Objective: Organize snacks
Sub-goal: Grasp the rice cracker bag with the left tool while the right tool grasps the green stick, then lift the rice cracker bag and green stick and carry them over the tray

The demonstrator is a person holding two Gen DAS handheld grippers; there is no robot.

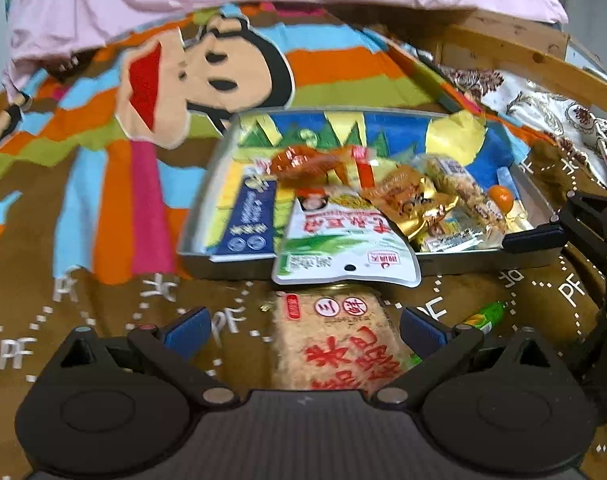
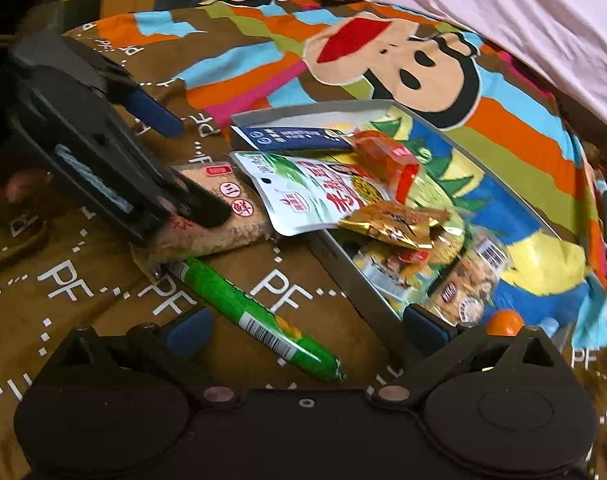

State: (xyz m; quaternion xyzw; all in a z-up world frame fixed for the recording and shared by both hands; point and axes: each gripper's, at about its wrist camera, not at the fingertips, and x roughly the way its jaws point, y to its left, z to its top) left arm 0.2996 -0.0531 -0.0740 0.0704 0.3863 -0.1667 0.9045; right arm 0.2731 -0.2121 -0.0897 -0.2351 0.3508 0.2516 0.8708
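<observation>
left gripper (image 1: 303,328) spread wide, blue pads on either side of the tan rice-cracker packet (image 1: 335,344) at bottom centre of the left wrist view; not yet pinching it. right gripper (image 2: 307,332) likewise spread, empty, low in its own view with the green sausage stick (image 2: 255,312) lying between and ahead of its fingers.

judged step: taking the cracker packet off the brown printed cloth (image 1: 83,300) and adding it to the metal tray (image 1: 199,216), centre right of the frame, already holding a white-green pouch (image 1: 343,248), a navy packet (image 1: 247,220), a gold wrapper (image 1: 419,204) and more. to do it well: close squarely across the packet's narrow width, gently, since the brittle contents probably crush; lift clear of the pouch overhanging the tray's near rim, which lies just beside the packet's far end; set down in the barer far part of the tray.

right wrist view alone shows the left gripper from outside, at left of frame, lower finger down on the packet's top face, and the sausage stick in full, touching or nearly touching the packet's corner. left wrist view shows only the stick's tip at lower right, but gives the cleaner look at pad spacing around the packet.
</observation>
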